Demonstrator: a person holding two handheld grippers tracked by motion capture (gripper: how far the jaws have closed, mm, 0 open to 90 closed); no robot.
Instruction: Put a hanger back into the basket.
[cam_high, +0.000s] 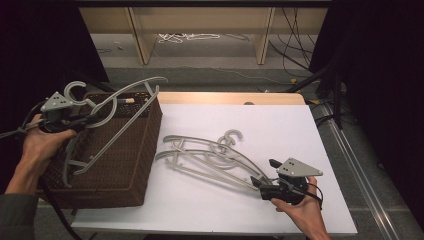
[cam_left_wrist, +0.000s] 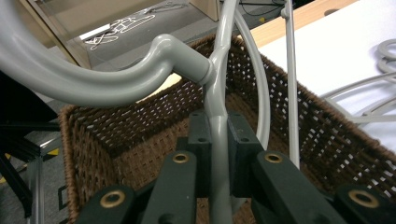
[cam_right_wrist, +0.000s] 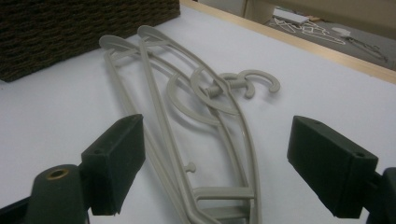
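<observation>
My left gripper (cam_high: 86, 119) is shut on the neck of a grey plastic hanger (cam_high: 122, 100), which tilts above a brown wicker basket (cam_high: 145, 150) at the table's left. In the left gripper view the two jaws pinch the grey hanger (cam_left_wrist: 140, 74) just below its hook, with the wicker basket (cam_left_wrist: 116, 140) underneath. Several more grey hangers (cam_high: 210, 155) lie stacked on the white table. My right gripper (cam_high: 265, 174) rests at their near right end. In the right gripper view, this gripper (cam_right_wrist: 219, 154) stands open, jaws wide on either side of the stacked hangers (cam_right_wrist: 187, 93) without touching them.
The white tabletop (cam_high: 280, 130) stretches to the right of the pile. Its front edge lies just below my right hand. Beyond the table stand wooden shelf legs (cam_high: 142, 40), with cables (cam_high: 190, 36) on the floor.
</observation>
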